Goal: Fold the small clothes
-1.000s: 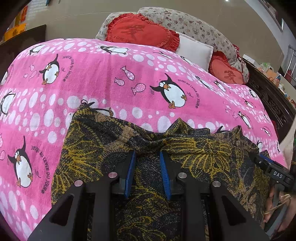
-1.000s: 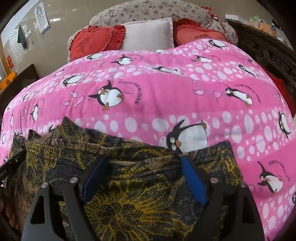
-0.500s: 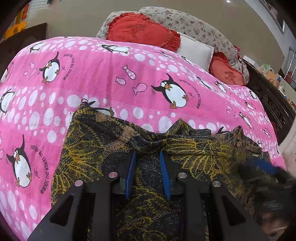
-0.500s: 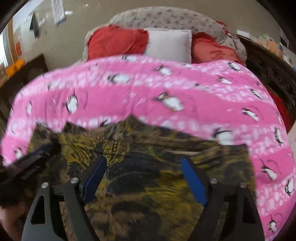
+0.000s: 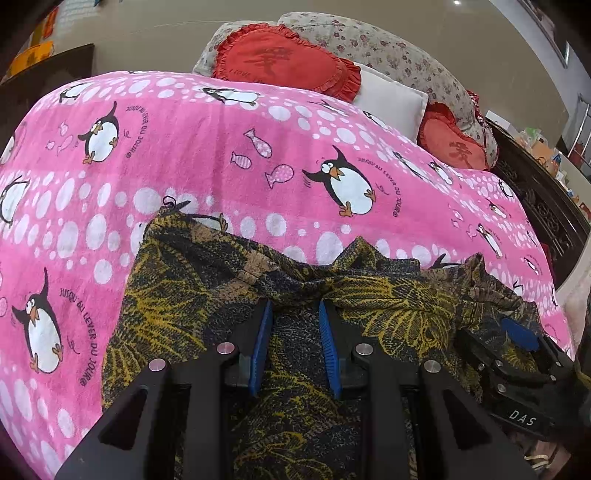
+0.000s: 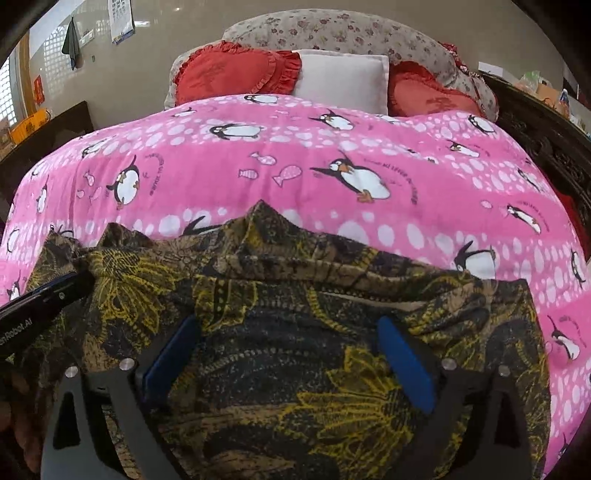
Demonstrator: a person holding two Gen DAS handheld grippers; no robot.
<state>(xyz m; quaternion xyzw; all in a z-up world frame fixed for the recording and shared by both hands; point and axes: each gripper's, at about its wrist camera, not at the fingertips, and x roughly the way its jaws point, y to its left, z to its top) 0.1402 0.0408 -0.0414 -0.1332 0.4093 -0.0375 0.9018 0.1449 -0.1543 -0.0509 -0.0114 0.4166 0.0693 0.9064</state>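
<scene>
A dark garment with a yellow leaf print (image 5: 177, 295) lies crumpled on the pink penguin blanket (image 5: 258, 122), near its front edge. My left gripper (image 5: 295, 306) is shut on a bunched ridge of the cloth that rises between its blue pads. In the right wrist view the same garment (image 6: 295, 295) fills the lower half. My right gripper (image 6: 288, 325) hovers over its middle with its jaws opening wide; cloth lies under them, but the pads do not press on it. The right gripper (image 5: 517, 332) shows at the left view's right edge, and the left gripper (image 6: 48, 291) at the right view's left edge.
Two red heart cushions (image 6: 229, 74), a white pillow (image 6: 343, 81) and a floral bolster (image 6: 325, 29) line the bed's head. A dark carved bed frame (image 6: 546, 133) runs along the right side. Dark furniture (image 6: 55, 125) stands to the left.
My right gripper has slid left over the garment, closer to the left gripper, and its jaws have spread wider. The left gripper has kept still with the cloth pinched.
</scene>
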